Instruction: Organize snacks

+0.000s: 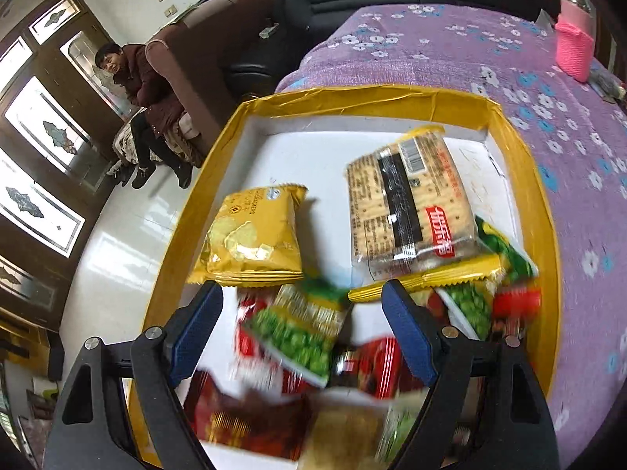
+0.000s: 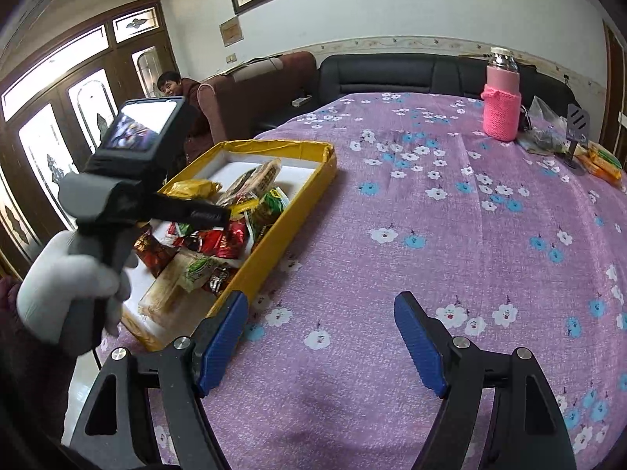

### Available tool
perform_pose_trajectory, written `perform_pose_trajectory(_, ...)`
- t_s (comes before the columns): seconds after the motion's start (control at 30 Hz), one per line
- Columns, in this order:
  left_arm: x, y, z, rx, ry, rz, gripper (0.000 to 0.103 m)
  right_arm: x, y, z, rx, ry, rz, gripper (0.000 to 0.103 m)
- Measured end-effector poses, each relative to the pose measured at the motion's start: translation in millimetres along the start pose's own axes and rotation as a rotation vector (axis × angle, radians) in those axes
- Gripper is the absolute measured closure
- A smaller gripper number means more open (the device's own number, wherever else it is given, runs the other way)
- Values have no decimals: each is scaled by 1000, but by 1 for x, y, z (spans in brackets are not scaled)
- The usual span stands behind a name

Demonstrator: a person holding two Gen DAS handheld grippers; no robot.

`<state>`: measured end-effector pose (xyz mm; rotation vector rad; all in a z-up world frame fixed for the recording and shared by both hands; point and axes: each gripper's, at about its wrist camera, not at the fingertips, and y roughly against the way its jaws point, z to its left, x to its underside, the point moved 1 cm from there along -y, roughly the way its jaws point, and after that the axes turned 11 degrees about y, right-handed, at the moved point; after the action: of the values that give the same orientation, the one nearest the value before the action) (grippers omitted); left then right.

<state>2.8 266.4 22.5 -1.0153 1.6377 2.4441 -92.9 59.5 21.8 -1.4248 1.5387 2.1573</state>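
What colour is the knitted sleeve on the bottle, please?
Bright pink knitted sleeve, clearest in the right wrist view.

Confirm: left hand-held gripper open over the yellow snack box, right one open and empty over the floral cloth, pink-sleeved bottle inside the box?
Not the bottle. The right wrist view shows the pink-sleeved bottle standing on the floral cloth, far from the yellow snack box. The rest holds.

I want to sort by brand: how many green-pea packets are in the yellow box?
3 visible: one green-pea packet between the left fingers, one by the right wall under the crackers, one blurred at the near edge; more may be buried.
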Motion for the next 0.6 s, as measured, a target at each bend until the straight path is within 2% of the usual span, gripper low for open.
perform_pose_trajectory(0.1, 1, 2, 3, 10, 0, 5, 19, -1, -2, -7, 1, -17, 5, 25)
perform_pose_trajectory(0.2, 13, 23, 25, 37, 22, -27, 19, -1, -3, -13, -1, -28, 6, 25)
perform_pose_trajectory(0.33, 33, 38, 61, -10, 55, -52, 19, 0, -5, -17, -5, -32, 5, 24)
perform_pose_trajectory(0.47, 38, 24, 73, -86, 56, -37, 19, 0, -13, -15, -30, -49, 17, 24)
perform_pose_trajectory(0.6, 29, 0, 53, -97, 10, -7, 19, -1, -13, -9, -35, -36, 17, 24)
